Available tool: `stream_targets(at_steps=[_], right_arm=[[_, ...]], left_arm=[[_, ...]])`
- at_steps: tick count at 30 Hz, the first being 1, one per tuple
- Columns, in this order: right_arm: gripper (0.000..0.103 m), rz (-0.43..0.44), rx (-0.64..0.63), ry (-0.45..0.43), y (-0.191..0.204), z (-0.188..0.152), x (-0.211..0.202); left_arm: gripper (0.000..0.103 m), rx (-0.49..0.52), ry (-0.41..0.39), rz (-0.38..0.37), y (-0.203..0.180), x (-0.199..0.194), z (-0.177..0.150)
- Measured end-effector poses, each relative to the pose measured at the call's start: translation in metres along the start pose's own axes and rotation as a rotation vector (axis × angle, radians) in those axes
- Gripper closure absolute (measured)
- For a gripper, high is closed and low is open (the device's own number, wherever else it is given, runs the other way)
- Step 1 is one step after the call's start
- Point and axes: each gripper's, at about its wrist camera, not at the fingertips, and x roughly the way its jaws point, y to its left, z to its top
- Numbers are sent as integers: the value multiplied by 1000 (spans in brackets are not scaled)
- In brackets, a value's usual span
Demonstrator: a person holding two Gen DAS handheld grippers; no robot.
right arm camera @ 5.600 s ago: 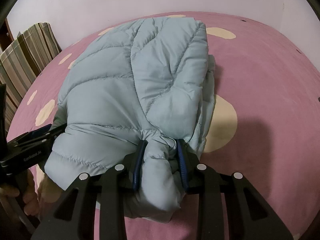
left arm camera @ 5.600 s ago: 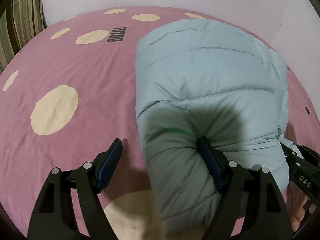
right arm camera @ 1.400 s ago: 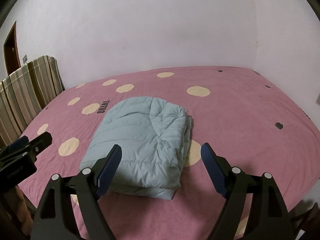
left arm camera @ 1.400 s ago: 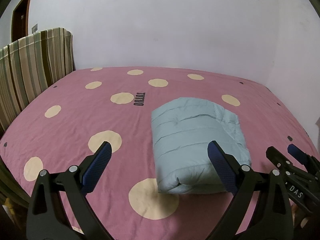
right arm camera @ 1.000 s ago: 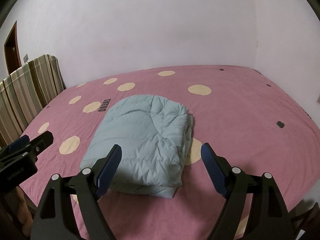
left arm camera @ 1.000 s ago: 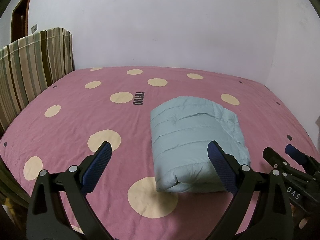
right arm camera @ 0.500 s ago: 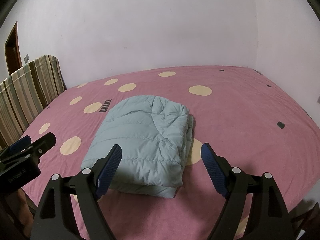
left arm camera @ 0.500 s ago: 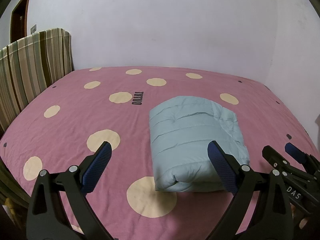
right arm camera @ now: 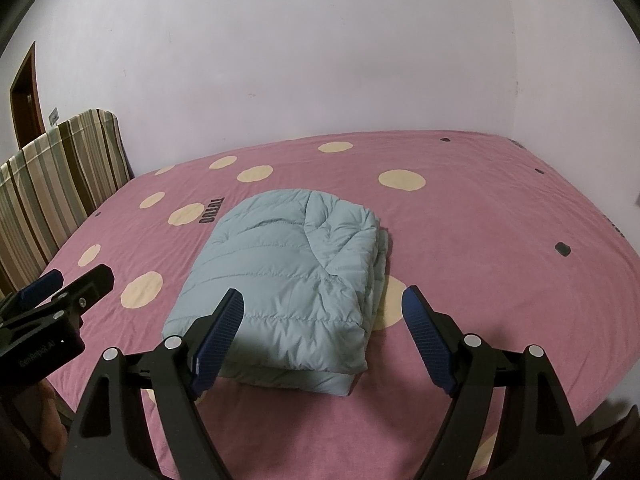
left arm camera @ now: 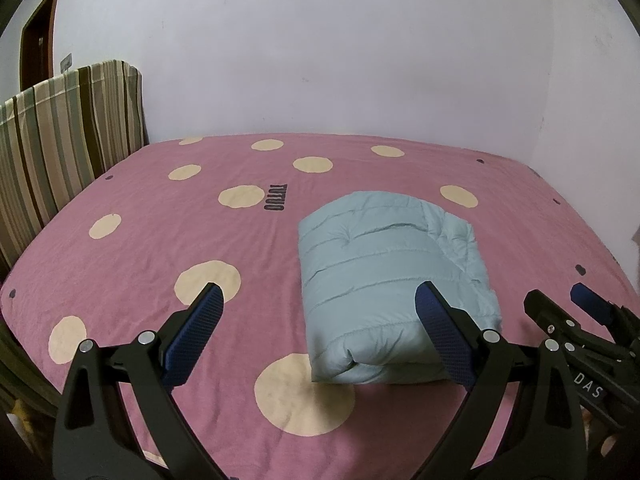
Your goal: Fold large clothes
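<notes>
A striped cover (left arm camera: 68, 140) stands upright along the left edge of the bed (left arm camera: 140, 248), against the pale wall (left arm camera: 320, 48). The bed wears a pink sheet with cream dots and a dark printed word (left arm camera: 276, 202) just beyond the jacket's far left corner.

The left tongs (left arm camera: 316, 326) hang above the near edge of the bed, spread wide and holding nothing. Their left blue pad sits over a cream dot to the left of the jacket, and their right pad overlaps the jacket's near right corner in the view; whether it touches the fabric cannot be told.

The light blue quilted jacket (left arm camera: 384, 280) lies folded into a thick rectangular bundle on the bed, right of the printed word. Its rolled fold faces the near edge, partly over a large cream dot (left arm camera: 304, 396). From the right wrist view the jacket (right arm camera: 288, 280) shows stacked layers along its right side and covers part of another cream dot there.

The right tongs (right arm camera: 322, 340) are also spread wide and empty, framing the jacket's near end from above, apart from it. They appear at the right edge of the left wrist view, to the right of the jacket.
</notes>
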Motion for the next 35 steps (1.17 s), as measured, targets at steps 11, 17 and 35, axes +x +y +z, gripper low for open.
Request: stream_targets(at_steps=[11, 17, 35], right_arm=[[23, 4, -4, 4, 2, -2, -1], [23, 5, -6, 10, 4, -3, 0], [23, -34, 23, 28, -27, 5, 26]], left_arm=[[6, 15, 2, 27, -1, 4, -1], [3, 13, 7, 6, -1, 7, -3], [2, 1, 64, 73, 28, 53, -3]])
